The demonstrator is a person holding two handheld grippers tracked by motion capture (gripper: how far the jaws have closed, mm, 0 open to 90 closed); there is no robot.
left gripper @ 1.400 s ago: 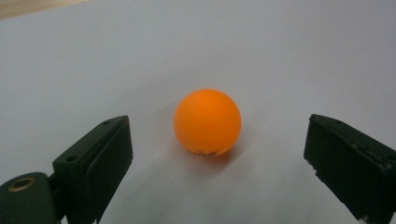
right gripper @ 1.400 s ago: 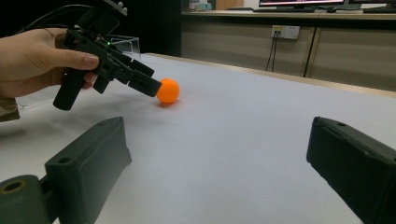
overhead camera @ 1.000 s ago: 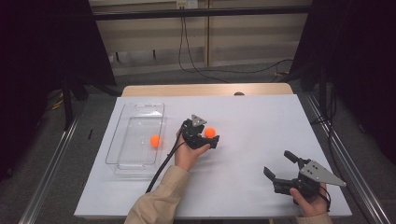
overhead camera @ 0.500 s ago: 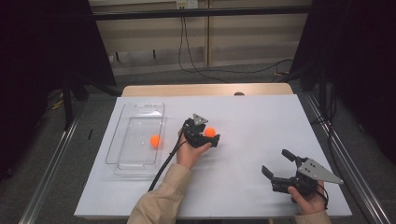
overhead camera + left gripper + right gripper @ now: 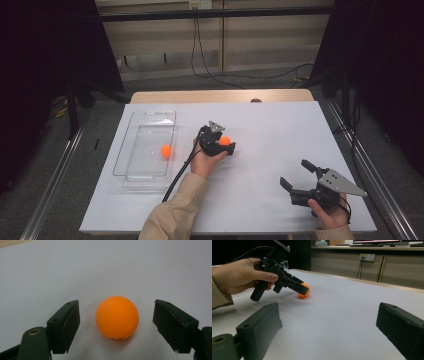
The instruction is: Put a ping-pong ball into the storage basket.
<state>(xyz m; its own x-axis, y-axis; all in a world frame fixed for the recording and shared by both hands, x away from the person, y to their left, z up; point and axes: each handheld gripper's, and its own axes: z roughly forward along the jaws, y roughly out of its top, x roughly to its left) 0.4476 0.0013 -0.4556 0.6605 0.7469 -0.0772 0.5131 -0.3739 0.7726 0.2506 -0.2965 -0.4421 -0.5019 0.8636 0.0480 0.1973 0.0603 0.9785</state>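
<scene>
1. While the white-covered surface (image 5: 270,150) carries everything, the work in hand looks like gathering balls into the clear rectangular plastic tray (image 5: 131,165) at its left, where one small orange ball (image 5: 166,151) already lies.
2. Near the front right corner, the right tool (image 5: 296,176) rests in a hand with its jaws spread wide and nothing between them; its part in the job is hard to judge.
3. Mid-surface, the left tool (image 5: 116,322) straddles a second smooth orange ball (image 5: 117,317). Its jaws have just been closing, yet a gap remains on each side, so nothing is pinched.
4. Next, I judge, the jaws must close squarely on the ball without nudging it away.
5. From above, the left tool covers part of that ball.
</scene>
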